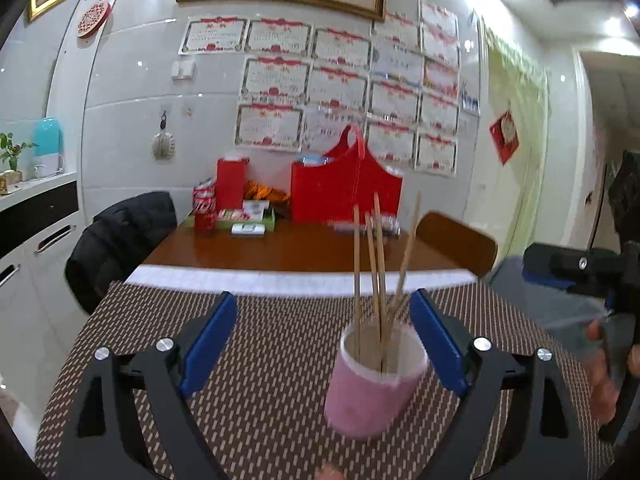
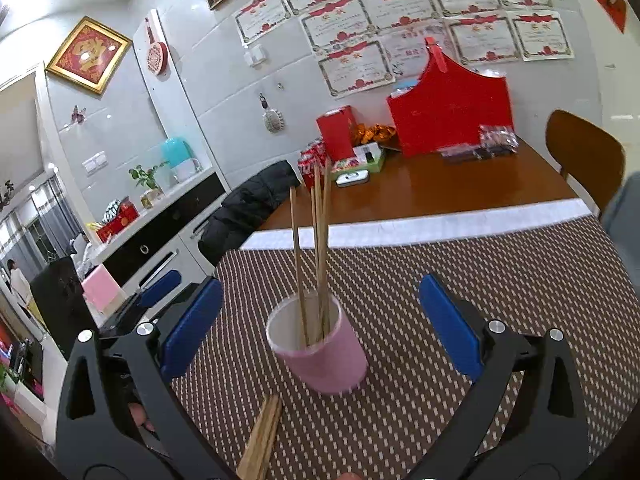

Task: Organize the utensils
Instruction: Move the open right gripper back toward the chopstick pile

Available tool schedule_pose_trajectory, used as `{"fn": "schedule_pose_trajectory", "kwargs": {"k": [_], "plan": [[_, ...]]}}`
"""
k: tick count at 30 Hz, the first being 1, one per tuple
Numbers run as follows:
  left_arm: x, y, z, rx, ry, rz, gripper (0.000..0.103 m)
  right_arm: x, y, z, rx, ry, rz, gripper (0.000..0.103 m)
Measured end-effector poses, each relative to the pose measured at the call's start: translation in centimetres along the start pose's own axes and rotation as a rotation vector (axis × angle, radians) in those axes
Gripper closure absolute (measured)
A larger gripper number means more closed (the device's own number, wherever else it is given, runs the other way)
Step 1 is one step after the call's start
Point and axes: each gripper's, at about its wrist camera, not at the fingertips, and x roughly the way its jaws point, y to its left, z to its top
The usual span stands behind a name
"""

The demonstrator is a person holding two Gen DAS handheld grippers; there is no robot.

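The loose bundle of flat wooden chopsticks (image 2: pixel 260 440) lies on the brown woven placemat (image 2: pixel 440 320), just before the pink cylindrical cup (image 2: pixel 328 356), long axis toward it. Right gripper (image 2: pixel 320 328) is nearer. Both it and left gripper (image 1: pixel 324 344) are released, empty.

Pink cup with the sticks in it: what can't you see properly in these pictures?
- Pink cup, left wrist view: motion blur smears it and its chopsticks.
- Chopstick tips, both views: hidden inside the cup.
- Loose chopsticks, right wrist view: cut off by the bottom edge, so no count.
- Certificates: print too small to read.
- Right tongs, left wrist view: blurred, mostly cut off.
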Motion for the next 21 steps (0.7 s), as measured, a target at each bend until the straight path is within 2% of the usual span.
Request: {"fn": "schedule_pose_trajectory", "kwargs": {"k": [6,14,21], "plan": [[-3.1,-0.1,-2.4,0.035,0.049,0.023,0.016,-1.5,-0.5,-3.0,0.027,0.054,-0.022,0.006],[-6.4,-1.2,-3.5,0.059,0.084,0.002,0.016,-2.9,-0.3,-6.0,0.049,0.118,-0.012,0.006],[-7.4,-2.3,-5.3,0.095,0.122,0.005,0.016,-2.4,0.2,-8.8,0.045,0.154,0.025,0.006]]}}
